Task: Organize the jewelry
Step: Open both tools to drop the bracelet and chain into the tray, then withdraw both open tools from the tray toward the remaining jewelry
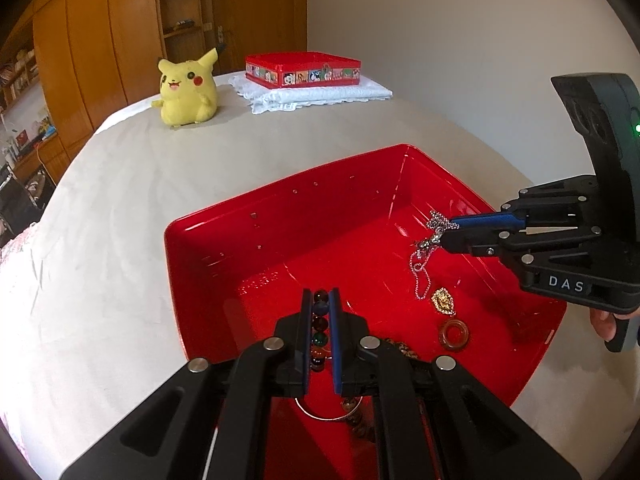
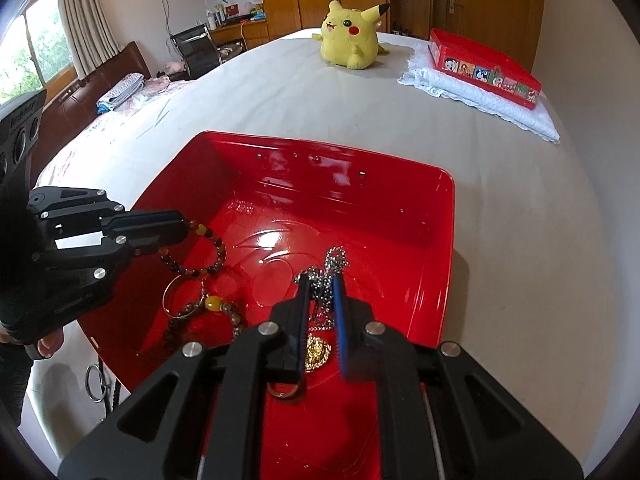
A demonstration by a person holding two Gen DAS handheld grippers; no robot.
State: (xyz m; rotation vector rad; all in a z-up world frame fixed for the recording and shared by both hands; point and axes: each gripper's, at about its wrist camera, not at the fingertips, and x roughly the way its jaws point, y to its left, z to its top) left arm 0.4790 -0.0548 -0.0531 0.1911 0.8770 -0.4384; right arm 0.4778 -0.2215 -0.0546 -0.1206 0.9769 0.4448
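A bed (image 2: 500, 208) covered in a pale sheet carries everything here. Near its front edge sits a large glossy red tray (image 1: 288, 216), open-topped, with the jewelry inside. At the far end, a yellow plush toy (image 2: 352, 36) stands left of a folded white lace cloth (image 2: 480, 92), which bears a flat red box (image 2: 484, 64) with cartoon panels along its side.

The left hand-held gripper (image 1: 321, 300) reaches over the tray's near left part, its jaws closed tight on a beaded bracelet (image 2: 208, 248) of dark and amber beads, which hangs in a loop above the tray floor. The right hand-held gripper (image 2: 322, 280) reaches in from the right, jaws pinched on a silver ball chain (image 1: 424, 256) that dangles down toward the floor.

On the tray floor lie a thin silver bangle (image 2: 176, 296) and another bead strand under the bracelet, a gold pendant (image 1: 443, 300) just beside the chain's lower end, and a small brown ring (image 1: 454, 332) nearer still.
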